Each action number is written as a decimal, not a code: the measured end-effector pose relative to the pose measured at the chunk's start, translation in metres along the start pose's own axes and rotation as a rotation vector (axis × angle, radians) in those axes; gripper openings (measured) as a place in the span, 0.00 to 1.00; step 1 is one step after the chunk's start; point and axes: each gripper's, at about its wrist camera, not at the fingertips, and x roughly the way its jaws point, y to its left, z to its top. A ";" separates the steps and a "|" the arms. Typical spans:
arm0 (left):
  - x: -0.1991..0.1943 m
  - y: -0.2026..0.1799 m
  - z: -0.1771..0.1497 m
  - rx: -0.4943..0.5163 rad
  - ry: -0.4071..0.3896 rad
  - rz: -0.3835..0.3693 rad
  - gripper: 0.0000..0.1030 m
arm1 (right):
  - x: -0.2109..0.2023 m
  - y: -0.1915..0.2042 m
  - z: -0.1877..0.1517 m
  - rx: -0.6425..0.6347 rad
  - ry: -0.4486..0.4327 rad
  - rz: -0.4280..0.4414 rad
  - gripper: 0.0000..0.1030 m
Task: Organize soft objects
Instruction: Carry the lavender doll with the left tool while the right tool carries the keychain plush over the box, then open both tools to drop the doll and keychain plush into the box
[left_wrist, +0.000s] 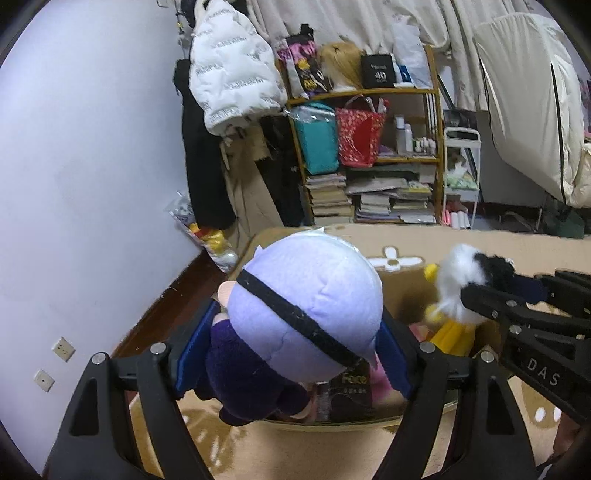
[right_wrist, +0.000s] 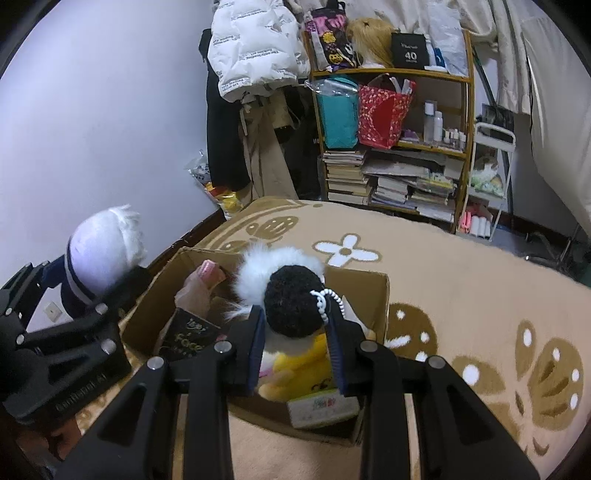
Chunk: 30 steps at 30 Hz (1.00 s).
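Plush doll with lavender head (left_wrist: 306, 302) sits between the blue pads of the left claw (left_wrist: 295, 354), held at head and dark purple body, above the near-left part of the cardboard box (right_wrist: 364, 295). Claw stands wide, but the pads press both sides of the doll, so it reads as a grip on a wide soft thing. Stuffed fabric, smooth short pile, round oversized head, black band stitched across it. Judged light, squashy, not fragile, not slippery; the head bulges over the pads, so a hold lower at neck or body would likely be steadier.

Second toy, fluffy plush (right_wrist: 291, 306) with black curly pompom head, white fur ruff, yellow body, white beaded cord, is pinched in the right claw (right_wrist: 297, 347). That claw is nearly shut and squeezes the toy narrow. Fur is long and loose; judged very light and compressible, and a grip on fur alone could slide, so the stuffed core is the better hold. It hangs over the open box, right of the doll.

Box is plain brown corrugated card, flaps up, stiff edges, resting on the carpet. Inside: a dark "Face" pack (right_wrist: 188, 341), a pink soft item (right_wrist: 207, 277), a white printed packet (right_wrist: 323, 408).

Carpet (right_wrist: 461, 295) is beige short pile with brown and white flower pattern. Behind stand a wooden shelf (right_wrist: 467, 110) with books and bags, a white puffer jacket (right_wrist: 255, 48), and a plain pale wall (left_wrist: 92, 147).
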 end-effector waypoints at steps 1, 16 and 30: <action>0.004 -0.003 -0.003 0.009 0.007 0.002 0.77 | 0.004 -0.001 -0.001 -0.002 0.005 -0.005 0.32; 0.035 -0.018 -0.021 0.020 0.084 -0.062 0.81 | 0.029 -0.013 -0.019 0.046 0.057 0.031 0.34; 0.016 -0.010 -0.015 0.015 0.039 -0.018 0.98 | 0.012 -0.019 -0.016 0.087 0.049 0.033 0.53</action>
